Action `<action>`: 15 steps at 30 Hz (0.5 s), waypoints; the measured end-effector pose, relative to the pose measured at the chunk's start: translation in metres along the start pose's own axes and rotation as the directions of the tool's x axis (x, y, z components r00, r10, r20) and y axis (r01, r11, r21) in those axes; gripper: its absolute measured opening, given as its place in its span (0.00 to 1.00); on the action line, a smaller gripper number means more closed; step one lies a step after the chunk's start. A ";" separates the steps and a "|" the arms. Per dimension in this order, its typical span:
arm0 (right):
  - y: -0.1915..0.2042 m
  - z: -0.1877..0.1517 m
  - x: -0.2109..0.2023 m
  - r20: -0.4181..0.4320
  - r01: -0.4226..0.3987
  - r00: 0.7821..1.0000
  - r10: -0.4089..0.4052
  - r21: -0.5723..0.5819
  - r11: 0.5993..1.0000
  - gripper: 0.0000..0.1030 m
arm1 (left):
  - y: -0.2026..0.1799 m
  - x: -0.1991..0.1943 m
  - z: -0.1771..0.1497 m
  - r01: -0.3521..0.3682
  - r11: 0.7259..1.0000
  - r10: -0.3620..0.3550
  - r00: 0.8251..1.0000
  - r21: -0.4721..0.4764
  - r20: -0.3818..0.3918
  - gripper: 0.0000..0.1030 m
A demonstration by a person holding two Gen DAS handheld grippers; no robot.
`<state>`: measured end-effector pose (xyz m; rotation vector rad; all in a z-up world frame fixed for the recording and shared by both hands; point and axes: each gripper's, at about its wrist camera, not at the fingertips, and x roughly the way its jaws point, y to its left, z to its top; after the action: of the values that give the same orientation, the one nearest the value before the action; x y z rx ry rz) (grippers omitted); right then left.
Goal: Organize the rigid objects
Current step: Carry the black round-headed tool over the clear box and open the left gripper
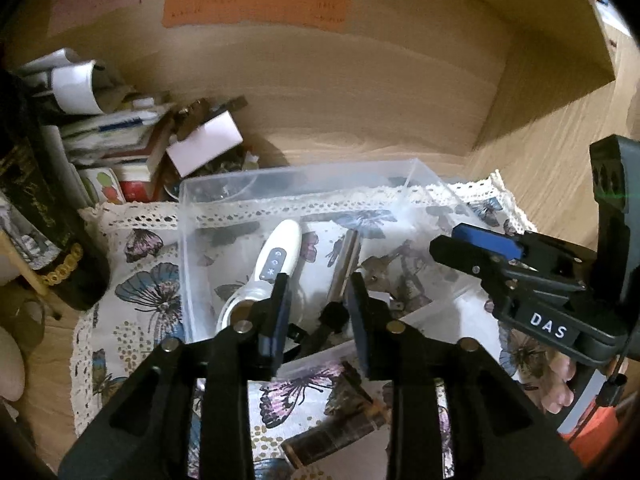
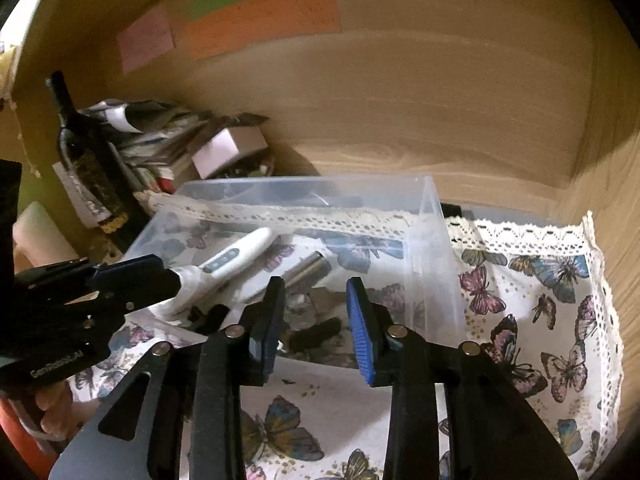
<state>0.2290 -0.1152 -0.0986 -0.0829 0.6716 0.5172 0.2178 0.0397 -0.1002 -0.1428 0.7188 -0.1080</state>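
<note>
A clear plastic box stands on a butterfly-print cloth. Inside lie a white handheld device with buttons, a silver cylinder, a black knobbed item and some darker bits. My left gripper reaches over the box's near left rim, jaws apart; the black item lies below the gap and neither pad presses it. My right gripper hangs over the near right part, also open and holding nothing.
A dark bottle, stacked books and papers and a small white carton crowd the back left corner. A brown tube lies on the cloth in front of the box. Wooden walls with coloured notes enclose the shelf.
</note>
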 end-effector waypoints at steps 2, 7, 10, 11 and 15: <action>0.003 -0.001 -0.009 0.019 -0.002 1.000 0.002 -0.006 1.000 0.34 | -0.001 -0.008 0.001 0.008 1.000 -0.009 1.000 0.012 0.010 0.31; 0.006 -0.007 -0.030 0.054 0.000 0.999 0.001 -0.012 1.000 0.42 | -0.006 -0.031 -0.003 -0.015 0.998 0.012 0.999 0.063 0.042 0.38; 0.008 -0.013 -0.039 0.057 0.006 0.998 -0.005 -0.022 1.000 0.44 | -0.006 -0.039 -0.009 -0.011 0.997 0.008 0.999 0.071 0.045 0.41; 0.009 -0.014 -0.041 0.057 0.009 0.998 -0.007 -0.027 1.000 0.44 | -0.006 -0.041 -0.011 -0.006 0.997 0.003 0.999 0.074 0.042 0.42; 0.012 -0.020 -0.048 0.056 0.020 0.998 -0.017 -0.049 0.999 0.48 | -0.007 -0.037 -0.027 0.046 0.995 -0.045 0.999 0.088 -0.020 0.43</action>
<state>0.1799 -0.1302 -0.0840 -0.1205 0.6037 0.5164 0.1718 0.0355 -0.0948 -0.0732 0.7279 -0.1848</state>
